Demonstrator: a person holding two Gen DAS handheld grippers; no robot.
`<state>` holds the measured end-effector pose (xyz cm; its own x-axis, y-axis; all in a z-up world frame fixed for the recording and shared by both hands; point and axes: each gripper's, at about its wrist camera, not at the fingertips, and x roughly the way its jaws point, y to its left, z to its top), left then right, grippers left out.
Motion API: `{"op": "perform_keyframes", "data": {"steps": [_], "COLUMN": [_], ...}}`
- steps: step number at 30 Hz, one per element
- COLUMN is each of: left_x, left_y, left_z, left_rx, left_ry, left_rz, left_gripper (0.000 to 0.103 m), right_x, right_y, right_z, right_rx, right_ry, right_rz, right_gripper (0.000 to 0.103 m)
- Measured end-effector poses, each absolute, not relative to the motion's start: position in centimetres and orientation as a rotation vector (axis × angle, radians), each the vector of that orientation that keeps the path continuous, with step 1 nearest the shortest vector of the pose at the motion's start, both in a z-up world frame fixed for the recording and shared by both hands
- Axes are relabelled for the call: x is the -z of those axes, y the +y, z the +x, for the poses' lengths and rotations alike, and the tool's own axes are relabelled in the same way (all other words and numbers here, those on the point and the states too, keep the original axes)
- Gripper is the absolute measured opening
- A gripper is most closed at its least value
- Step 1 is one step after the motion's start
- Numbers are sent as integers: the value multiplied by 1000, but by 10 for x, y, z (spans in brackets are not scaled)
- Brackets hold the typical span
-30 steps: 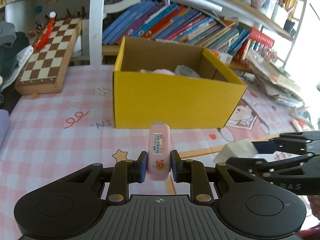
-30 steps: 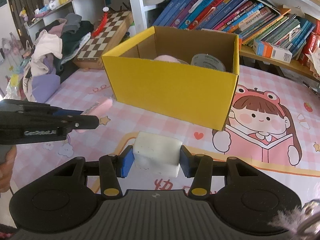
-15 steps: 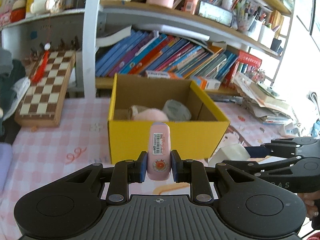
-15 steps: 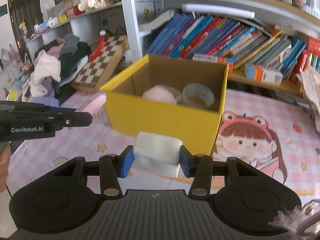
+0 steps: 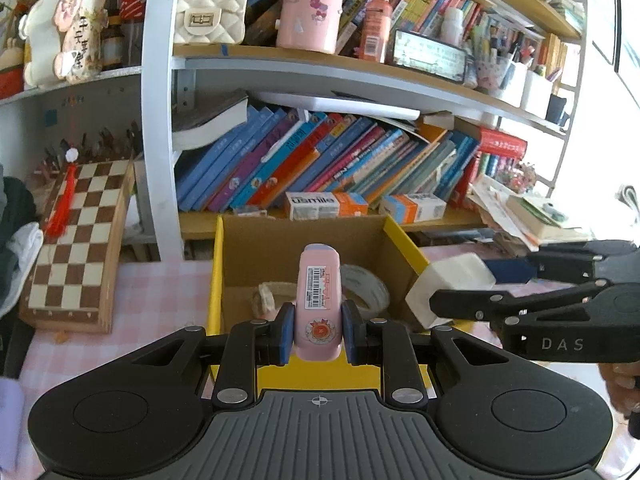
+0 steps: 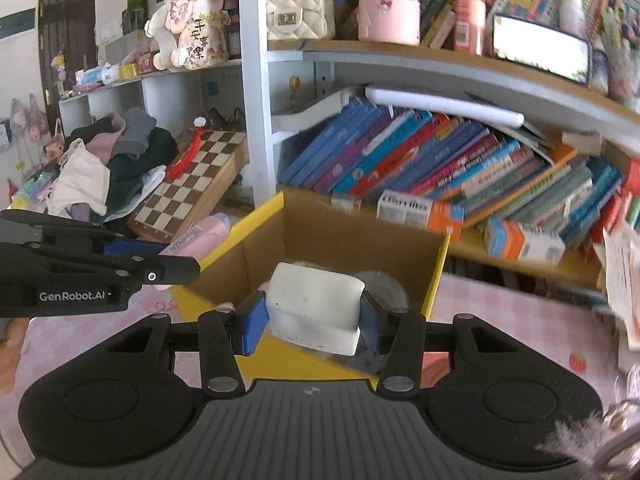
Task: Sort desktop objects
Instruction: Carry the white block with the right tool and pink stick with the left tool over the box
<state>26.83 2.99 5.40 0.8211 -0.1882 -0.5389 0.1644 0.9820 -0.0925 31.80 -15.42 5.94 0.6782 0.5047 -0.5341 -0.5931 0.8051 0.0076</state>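
My left gripper (image 5: pixel 318 334) clamped on pink tube (image 5: pixel 319 300), tube upright between pads. My right gripper (image 6: pixel 312 322) clamped on white block (image 6: pixel 314 306). Both loads over near edge of yellow box (image 5: pixel 216 280), tape roll (image 5: pixel 366 286) already inside. Judgement: carry both past front wall before letting go. Grippers close side by side, so release one at a time. Aim tube for bare floor beside roll. Open pads fully, withdraw straight up, clear of cardboard walls.
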Motion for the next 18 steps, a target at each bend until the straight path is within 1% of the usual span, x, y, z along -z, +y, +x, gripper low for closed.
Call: {"op": "perform_keyframes", "data": {"steps": [5, 11, 18], "left_x": [-53, -49, -33], "left_y": [25, 18, 18], "left_z": [295, 330, 371], "left_rx": [177, 170, 152], "left_ry": [587, 613, 695], "left_rz": [-3, 45, 68], "left_gripper": [23, 23, 23], "right_x": [-56, -38, -18], "right_y": [-145, -128, -110], "right_z": [347, 378, 408], "right_rx": [-637, -674, -691], "right_ry": [550, 585, 621], "right_rz": [-234, -333, -436], "right_gripper": [45, 45, 45]}}
